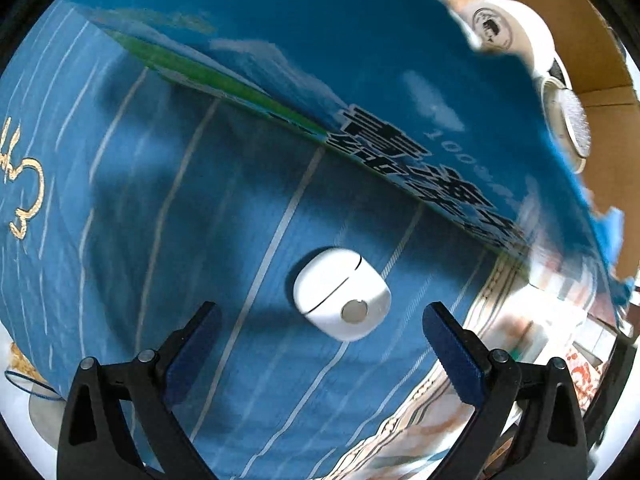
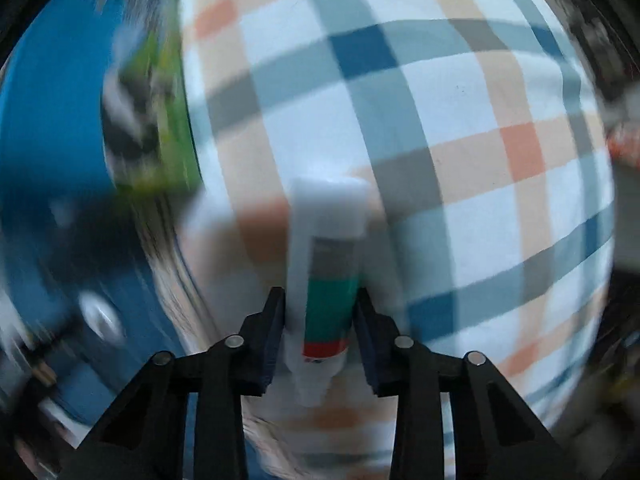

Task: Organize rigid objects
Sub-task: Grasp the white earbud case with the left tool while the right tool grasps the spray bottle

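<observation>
In the left wrist view a small white rounded case (image 1: 340, 294) with a silver round button lies on a blue striped cloth (image 1: 160, 220). My left gripper (image 1: 320, 344) is open, its jaws wide apart, just short of the case. In the right wrist view my right gripper (image 2: 320, 320) is shut on a white tube (image 2: 326, 272) with a green, grey and red label. It holds the tube over a checked cloth (image 2: 440, 140). The right view is blurred by motion.
A blue printed box (image 1: 360, 80) with a torn top edge stands behind the case. Beyond it sit a white tape roll (image 1: 508, 28), a round brush-like item (image 1: 572, 124) and cardboard (image 1: 560, 0). The blue box edge (image 2: 60, 120) shows left in the right view.
</observation>
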Demonstrator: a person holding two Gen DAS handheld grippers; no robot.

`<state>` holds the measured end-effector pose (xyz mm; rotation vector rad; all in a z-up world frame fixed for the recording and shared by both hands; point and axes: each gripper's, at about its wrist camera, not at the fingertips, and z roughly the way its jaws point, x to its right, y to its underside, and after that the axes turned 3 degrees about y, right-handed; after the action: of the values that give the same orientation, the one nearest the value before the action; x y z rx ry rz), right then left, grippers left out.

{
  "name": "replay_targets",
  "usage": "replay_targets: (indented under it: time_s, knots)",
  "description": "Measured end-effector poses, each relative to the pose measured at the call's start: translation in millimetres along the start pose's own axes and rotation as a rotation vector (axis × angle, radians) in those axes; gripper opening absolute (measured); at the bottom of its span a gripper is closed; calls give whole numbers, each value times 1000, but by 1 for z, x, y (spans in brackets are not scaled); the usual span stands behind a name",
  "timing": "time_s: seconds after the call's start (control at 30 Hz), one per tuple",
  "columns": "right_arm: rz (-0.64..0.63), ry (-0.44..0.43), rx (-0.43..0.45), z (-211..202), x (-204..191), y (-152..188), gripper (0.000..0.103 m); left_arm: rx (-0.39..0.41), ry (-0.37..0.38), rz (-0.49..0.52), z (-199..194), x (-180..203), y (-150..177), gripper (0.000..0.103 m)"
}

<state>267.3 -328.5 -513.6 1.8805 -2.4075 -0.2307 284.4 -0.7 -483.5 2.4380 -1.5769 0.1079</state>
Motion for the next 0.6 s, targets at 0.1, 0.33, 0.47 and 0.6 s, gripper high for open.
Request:
replay_targets:
  time_s: [0.1, 0.33, 0.47, 0.6]
  knots:
    - [-113, 95, -9, 7, -8, 14, 35, 10, -32, 4, 10, 2, -2, 92]
    - [-119, 109, -27, 22, -17, 28, 36, 60, -158, 151, 17, 17, 6, 49]
    - [-132, 90, -49, 25, -12, 33, 35, 58, -179, 228, 16, 6, 26, 49]
    - [-207, 92, -85, 33, -20, 56, 35, 23, -201, 291, 17, -16, 52, 48]
